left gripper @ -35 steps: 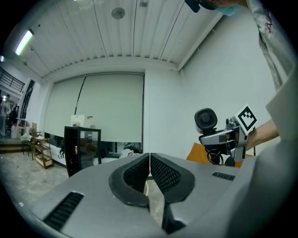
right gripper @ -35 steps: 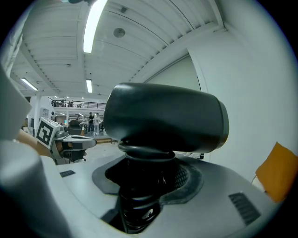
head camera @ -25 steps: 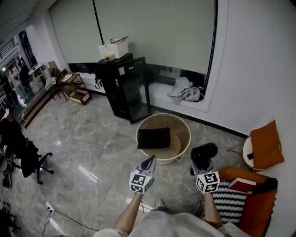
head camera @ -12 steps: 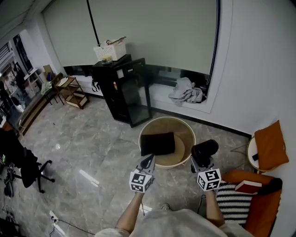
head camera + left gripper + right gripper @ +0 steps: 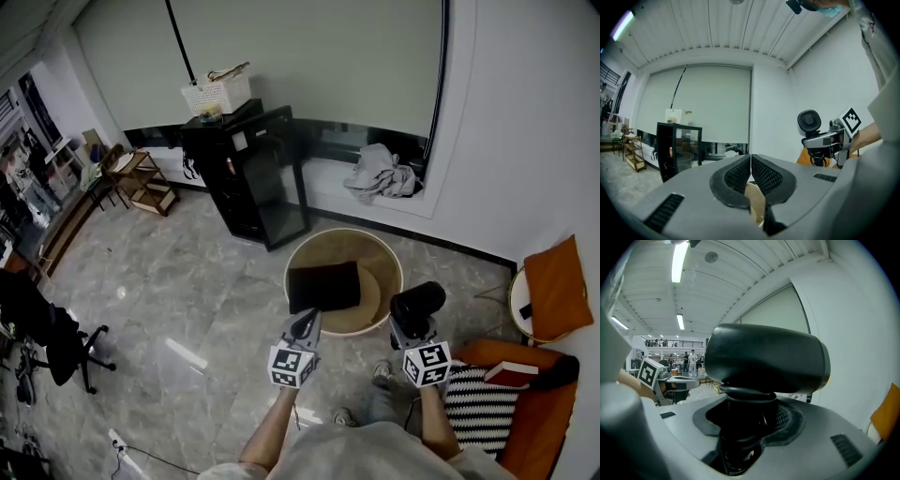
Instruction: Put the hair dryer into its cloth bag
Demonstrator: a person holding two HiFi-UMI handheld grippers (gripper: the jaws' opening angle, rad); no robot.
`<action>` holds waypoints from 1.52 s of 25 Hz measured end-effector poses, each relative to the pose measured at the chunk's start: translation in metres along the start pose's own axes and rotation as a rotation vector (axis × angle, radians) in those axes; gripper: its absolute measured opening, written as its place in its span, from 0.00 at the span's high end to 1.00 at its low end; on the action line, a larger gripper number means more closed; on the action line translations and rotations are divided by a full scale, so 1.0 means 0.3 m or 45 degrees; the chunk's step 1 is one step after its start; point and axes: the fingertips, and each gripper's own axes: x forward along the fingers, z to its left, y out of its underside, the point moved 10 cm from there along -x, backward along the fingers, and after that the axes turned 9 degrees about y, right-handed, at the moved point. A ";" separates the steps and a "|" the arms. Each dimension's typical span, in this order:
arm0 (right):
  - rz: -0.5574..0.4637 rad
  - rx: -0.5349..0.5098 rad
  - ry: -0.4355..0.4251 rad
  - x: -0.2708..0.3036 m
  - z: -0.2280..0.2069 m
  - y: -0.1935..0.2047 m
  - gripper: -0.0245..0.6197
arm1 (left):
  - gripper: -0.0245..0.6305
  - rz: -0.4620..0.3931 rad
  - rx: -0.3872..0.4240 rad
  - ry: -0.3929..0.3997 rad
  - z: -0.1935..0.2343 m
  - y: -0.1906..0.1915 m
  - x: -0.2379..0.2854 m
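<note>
A black hair dryer (image 5: pixel 417 302) stands upright in my right gripper (image 5: pixel 413 328), whose jaws are shut on its handle; its barrel (image 5: pixel 766 359) fills the right gripper view. The black cloth bag (image 5: pixel 323 286) lies flat in a round wooden tray table (image 5: pixel 386 264), just ahead of both grippers. My left gripper (image 5: pixel 307 324) is shut and holds nothing, its tip at the table's near rim. In the left gripper view its pads (image 5: pixel 750 173) meet, and the dryer (image 5: pixel 809 123) shows at the right. The left gripper (image 5: pixel 677 383) shows at the left of the right gripper view.
A black glass-door cabinet (image 5: pixel 246 169) with a white basket (image 5: pixel 217 94) on it stands beyond the table. Clothes (image 5: pixel 380 176) lie on the window ledge. An orange armchair with a striped cushion (image 5: pixel 478 408) is at the right, an office chair (image 5: pixel 37 328) at the left.
Both grippers, the right one carrying the dryer, have come forward to the near rim of the round table. Neither gripper's jaws have changed.
</note>
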 end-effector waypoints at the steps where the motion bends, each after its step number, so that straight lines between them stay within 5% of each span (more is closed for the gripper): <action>1: 0.003 0.002 -0.004 0.016 -0.005 0.004 0.64 | 0.92 0.007 -0.001 0.001 0.009 0.008 0.015; 15: -0.001 0.010 -0.052 0.373 -0.293 -0.030 0.64 | 0.92 0.044 -0.014 -0.009 0.134 -0.008 0.435; 26: -0.004 -0.016 -0.197 0.775 -0.578 -0.168 0.64 | 0.92 0.041 -0.020 -0.122 0.273 -0.112 0.845; 38: 0.033 0.003 -0.328 1.089 -0.782 -0.146 0.64 | 0.92 0.109 -0.054 -0.215 0.368 -0.073 1.131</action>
